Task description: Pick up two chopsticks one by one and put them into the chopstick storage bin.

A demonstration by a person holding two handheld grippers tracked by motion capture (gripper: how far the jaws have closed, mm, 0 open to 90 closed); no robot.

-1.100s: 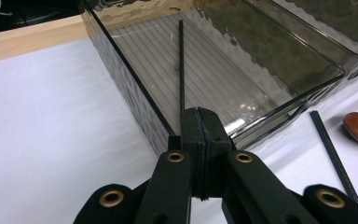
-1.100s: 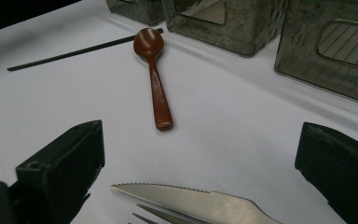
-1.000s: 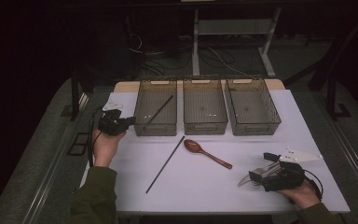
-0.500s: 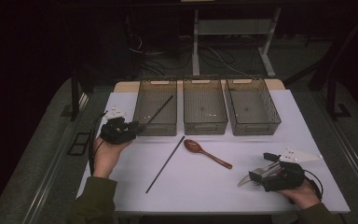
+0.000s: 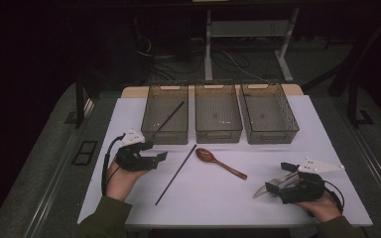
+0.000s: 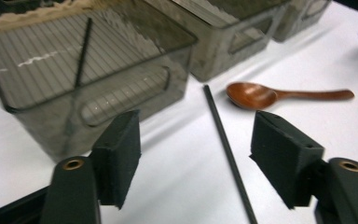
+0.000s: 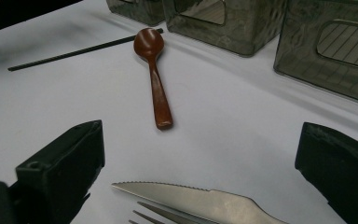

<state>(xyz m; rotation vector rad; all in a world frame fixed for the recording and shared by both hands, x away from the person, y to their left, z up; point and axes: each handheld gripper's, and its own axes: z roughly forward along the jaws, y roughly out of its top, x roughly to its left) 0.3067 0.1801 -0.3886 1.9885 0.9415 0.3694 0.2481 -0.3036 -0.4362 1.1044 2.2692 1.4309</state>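
Bins, three, smoky clear plastic, in a row at the far edge of the white table. Left bin: one black chopstick lying slantwise inside, its upper end against the far right corner. Middle bin and right bin: nothing seen inside.

Loose items on the table: second black chopstick, lying diagonally in front of the left bin, just beside the wooden spoon; bowl of the spoon toward the bins, handle toward the right hand. Knife with serrated edge and fork tines lie at the near right.

Left gripper: held in front of the left bin, jaws just been opening, now well apart, nothing between the pads; in its own view the loose chopstick lies on the table beyond the gap, untouched.

Right gripper: near right of the table, jaws wide apart; knife and fork lie between them, pads not pressing on either.
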